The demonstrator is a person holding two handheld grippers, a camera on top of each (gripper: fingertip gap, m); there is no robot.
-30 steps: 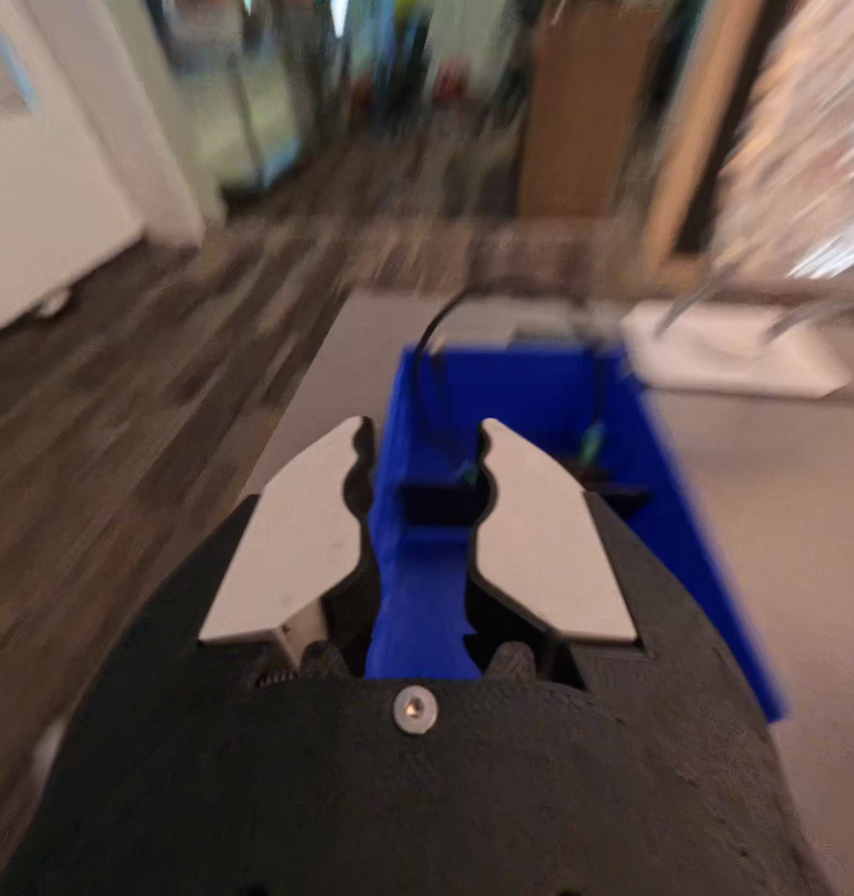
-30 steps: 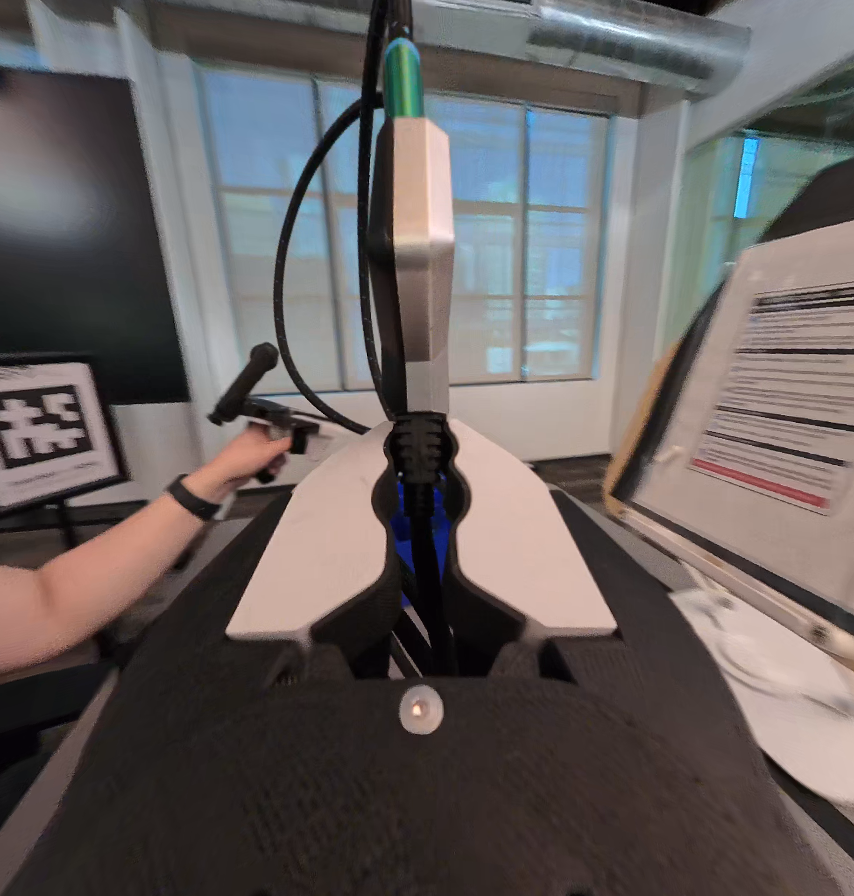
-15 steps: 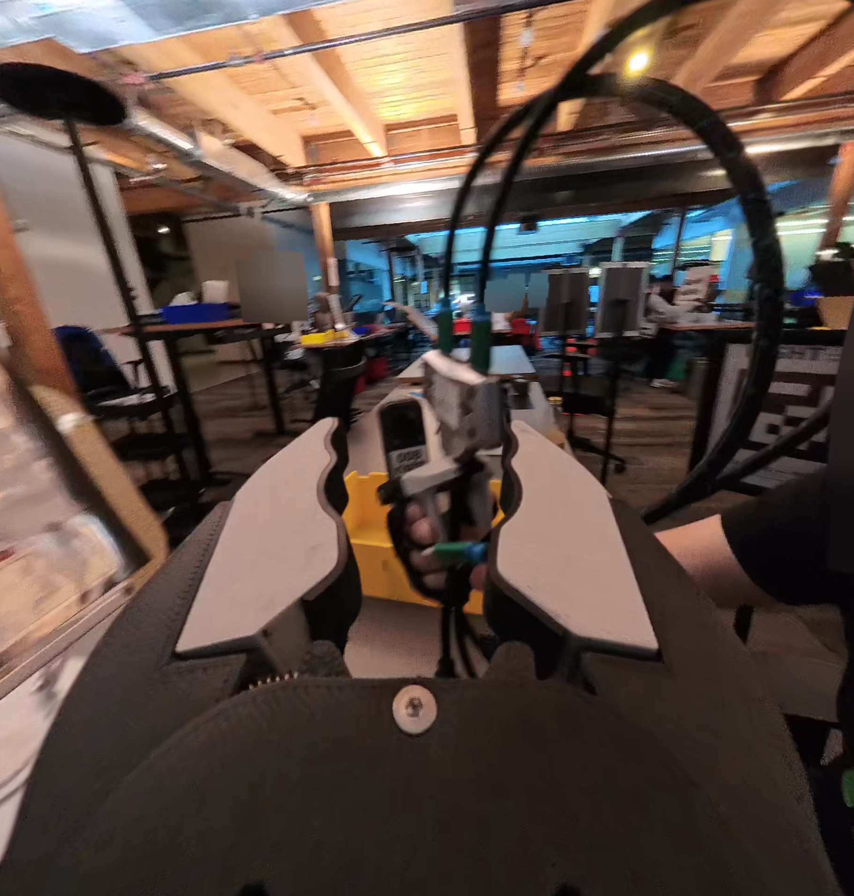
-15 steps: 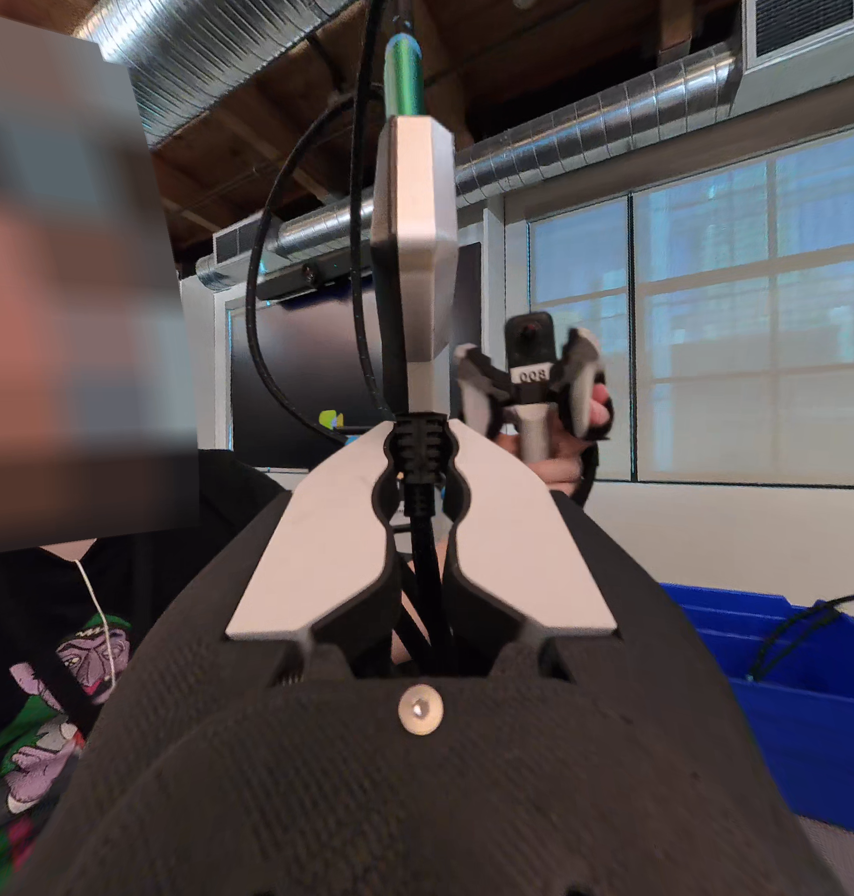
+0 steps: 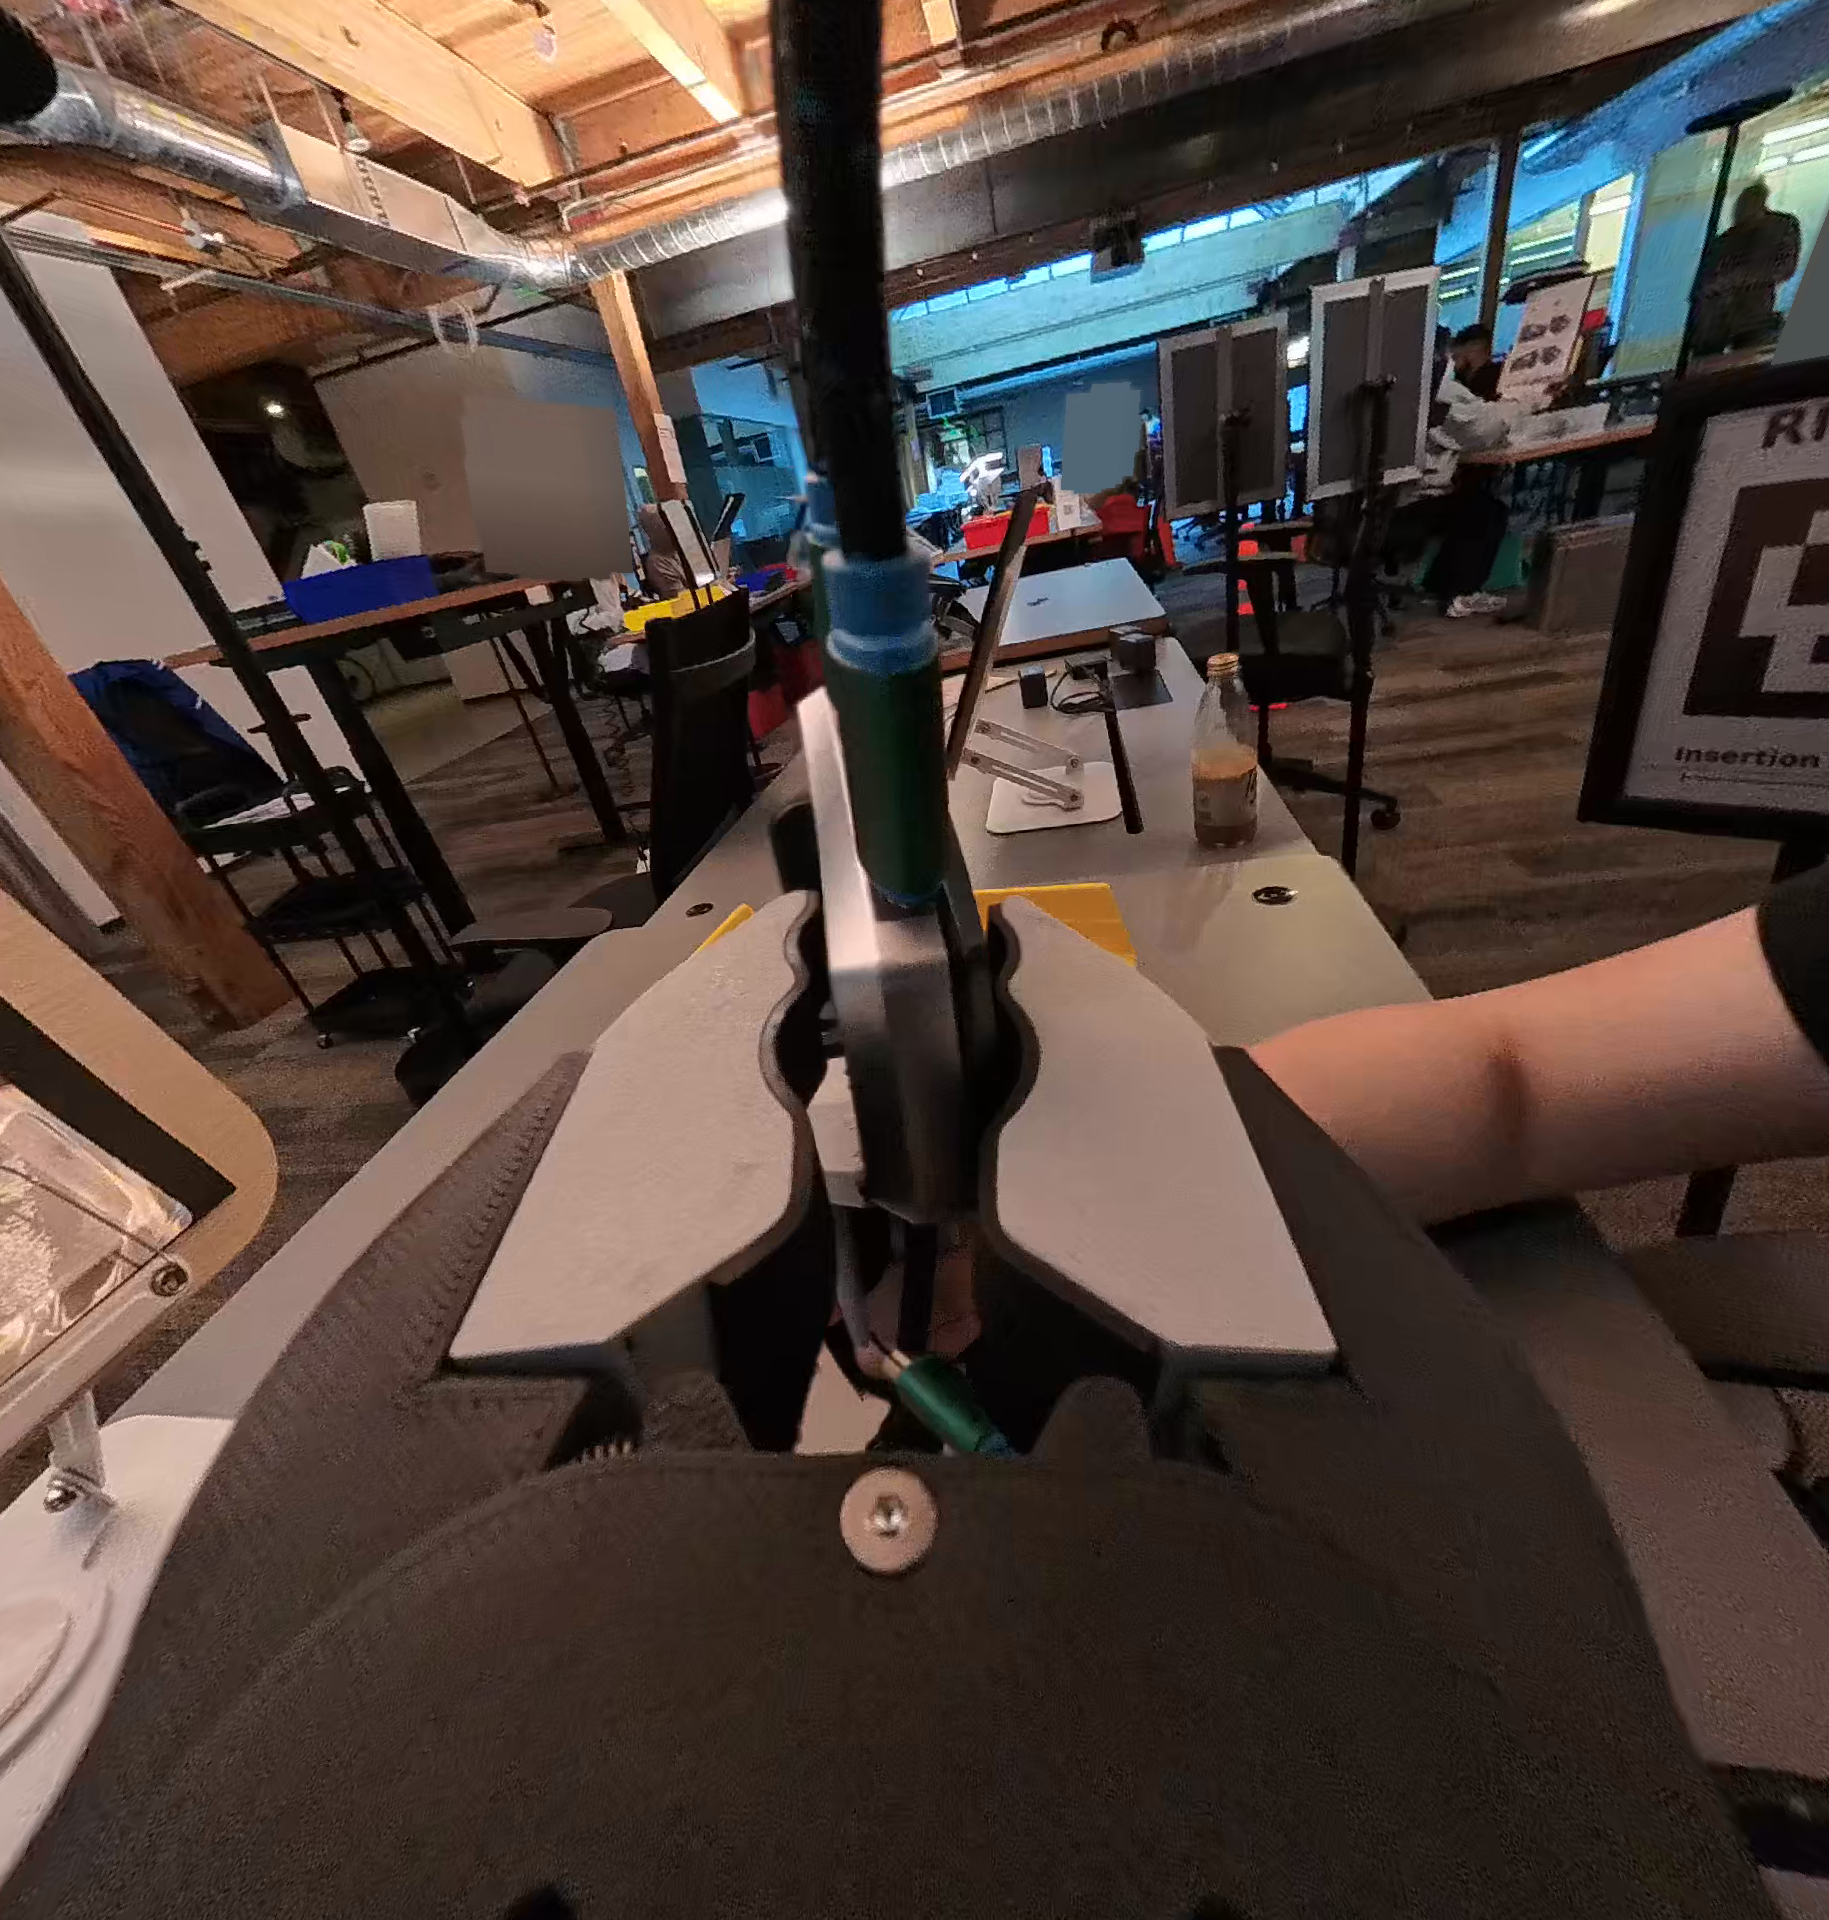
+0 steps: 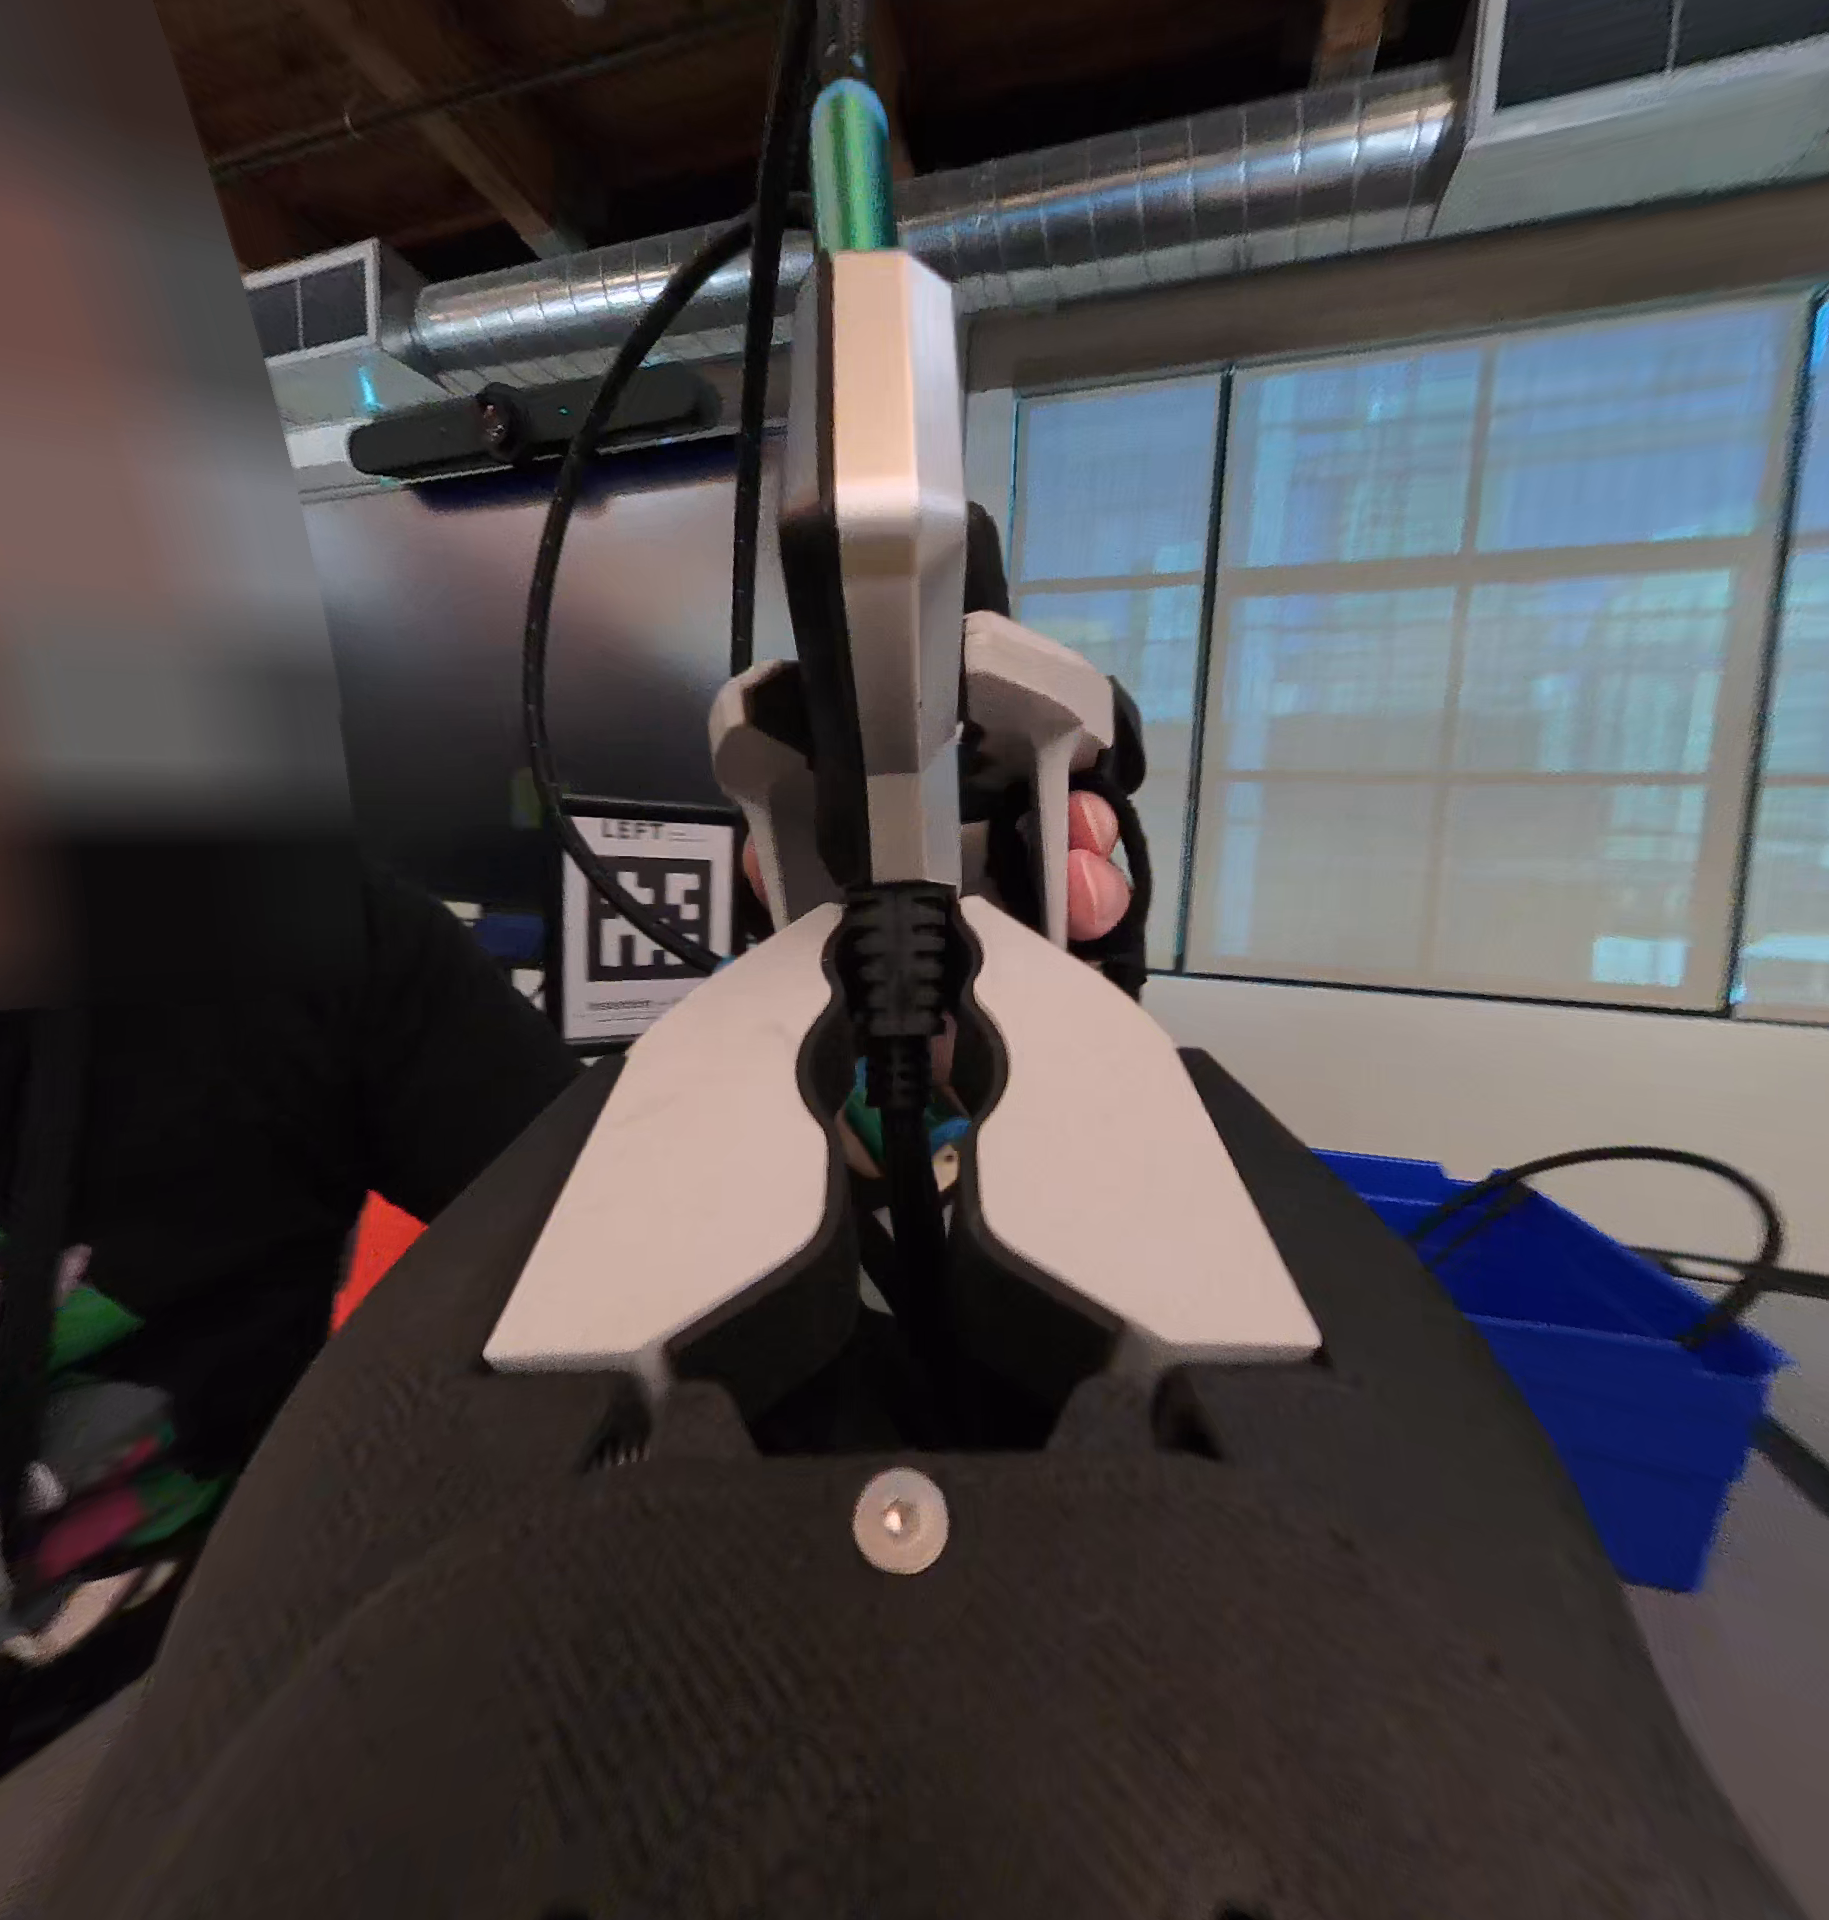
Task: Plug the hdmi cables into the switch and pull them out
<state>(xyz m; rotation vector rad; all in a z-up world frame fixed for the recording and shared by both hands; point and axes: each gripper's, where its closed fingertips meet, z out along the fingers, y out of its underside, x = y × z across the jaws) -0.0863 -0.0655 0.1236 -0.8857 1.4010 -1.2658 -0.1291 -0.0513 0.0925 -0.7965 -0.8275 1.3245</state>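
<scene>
The silver HDMI switch (image 6: 894,499) stands upright in the air between both grippers. My right gripper (image 6: 899,925) is shut on the black ribbed strain relief (image 6: 894,966) of the switch's own cable, at its lower end. A black cable with a green plug (image 6: 853,166) is plugged into its top. My left gripper (image 5: 899,914) faces the other way and is shut on the switch body (image 5: 889,1039), below the green plug (image 5: 884,790). It also shows in the right wrist view, its fingers (image 6: 1035,707) flanking the switch. A second green plug (image 5: 941,1403) hangs loose below.
A blue bin (image 6: 1616,1351) with a black cable over its rim stands at the right. A yellow bin (image 5: 1055,904), a bottle (image 5: 1224,758) and a tablet stand (image 5: 1035,790) are on the grey table (image 5: 1253,945). The person's forearm (image 5: 1512,1091) reaches in from the right. The gap from one gripper's tips to the other's is roughly 5 cm.
My left gripper swung up from the blue bin, closed in on the held-up switch, and its jaws narrowed onto the body. My right gripper kept its grip on the strain relief.
</scene>
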